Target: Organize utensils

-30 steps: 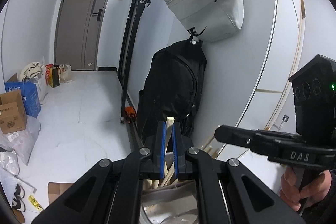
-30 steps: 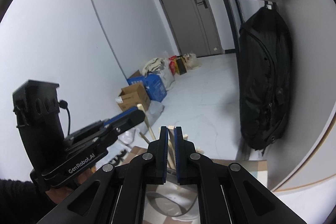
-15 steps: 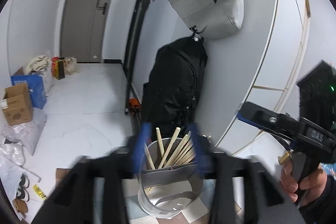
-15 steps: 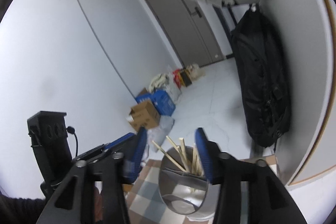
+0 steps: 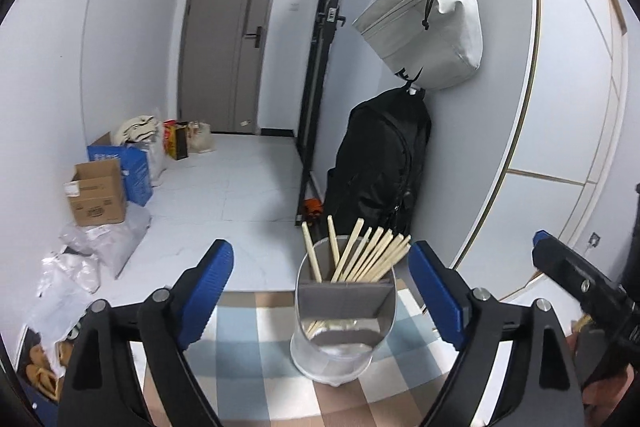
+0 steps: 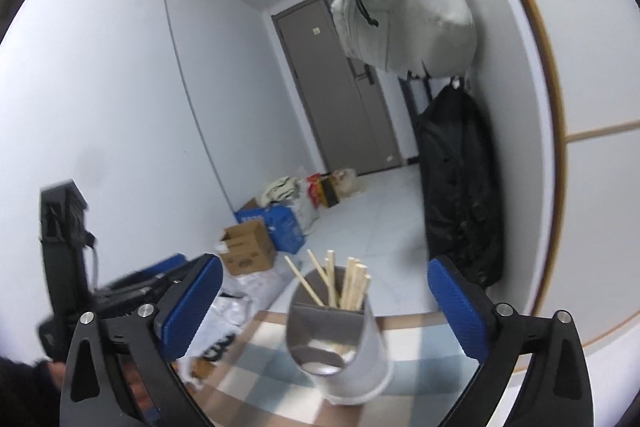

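A metal utensil holder (image 5: pixel 344 331) with a grey divider stands on a checked cloth (image 5: pixel 248 359). Several wooden chopsticks (image 5: pixel 360 255) lean in its rear compartment. My left gripper (image 5: pixel 320 263) is wide apart and its jaws are still opening. The holder stands ahead between the blue pads (image 5: pixel 208 279), which touch nothing. In the right wrist view the same holder (image 6: pixel 340 343) and chopsticks (image 6: pixel 352 287) sit ahead of my right gripper (image 6: pixel 324 267), whose jaws are also opening and hold nothing. The right gripper (image 5: pixel 576 279) shows at the left view's right edge. The left gripper (image 6: pixel 140 283) is a blur on the left.
A black backpack (image 5: pixel 380 167) and a grey bag (image 5: pixel 424 23) hang on the wall just behind the holder. On the floor to the left lie a cardboard box (image 5: pixel 96 195), a blue box and plastic bags (image 5: pixel 92 255). A grey door (image 5: pixel 228 39) closes the hallway.
Both grippers went from shut to wide open and drew back from the holder. The chopsticks that were at the closed pads now stand free in the holder.
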Motion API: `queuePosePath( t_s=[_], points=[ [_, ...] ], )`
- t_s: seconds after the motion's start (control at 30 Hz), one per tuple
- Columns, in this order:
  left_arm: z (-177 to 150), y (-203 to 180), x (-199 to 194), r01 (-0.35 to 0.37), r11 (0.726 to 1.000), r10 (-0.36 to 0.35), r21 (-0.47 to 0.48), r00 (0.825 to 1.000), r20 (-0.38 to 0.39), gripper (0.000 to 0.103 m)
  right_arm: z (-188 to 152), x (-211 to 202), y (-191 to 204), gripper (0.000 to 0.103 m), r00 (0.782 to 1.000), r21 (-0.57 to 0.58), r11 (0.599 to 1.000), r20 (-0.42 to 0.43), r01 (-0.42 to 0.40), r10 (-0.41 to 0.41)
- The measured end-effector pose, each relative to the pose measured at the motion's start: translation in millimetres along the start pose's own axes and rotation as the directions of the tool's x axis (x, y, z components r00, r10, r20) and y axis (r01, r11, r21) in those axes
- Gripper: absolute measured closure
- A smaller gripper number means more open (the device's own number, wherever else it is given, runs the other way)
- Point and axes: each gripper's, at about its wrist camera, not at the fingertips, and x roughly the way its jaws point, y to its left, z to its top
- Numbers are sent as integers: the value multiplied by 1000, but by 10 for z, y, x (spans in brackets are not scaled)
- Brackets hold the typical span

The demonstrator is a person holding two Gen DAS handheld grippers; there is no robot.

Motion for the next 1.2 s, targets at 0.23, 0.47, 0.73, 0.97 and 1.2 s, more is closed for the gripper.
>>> queuePosePath(
  t_s=[0.23, 0.47, 0.73, 0.97, 1.2],
  points=[
    [-118, -119, -251, -106, 994, 106, -20, 994, 33, 4, -221, -233, 43, 0, 999, -43, 998, -9, 37, -38],
    [-245, -235, -427, -161, 987, 158, 23, 984, 78, 2, -326, -427, 42, 0, 999, -56, 998, 24, 42, -40],
    [-297, -224, -447, -179, 984, 178, 8, 981, 72, 2, -396, -509, 46, 0, 999, -58, 997, 37, 41, -39],
    [-347, -286, -490, -195, 980, 192, 31, 977, 98, 2, -418, -522, 60, 0, 998, -72, 996, 43, 43, -40],
    [-371, -304, -474, -197, 980, 192, 41, 976, 104, 2, -431, -557, 30, 0, 998, -57, 997, 44, 44, -42]
  ],
)
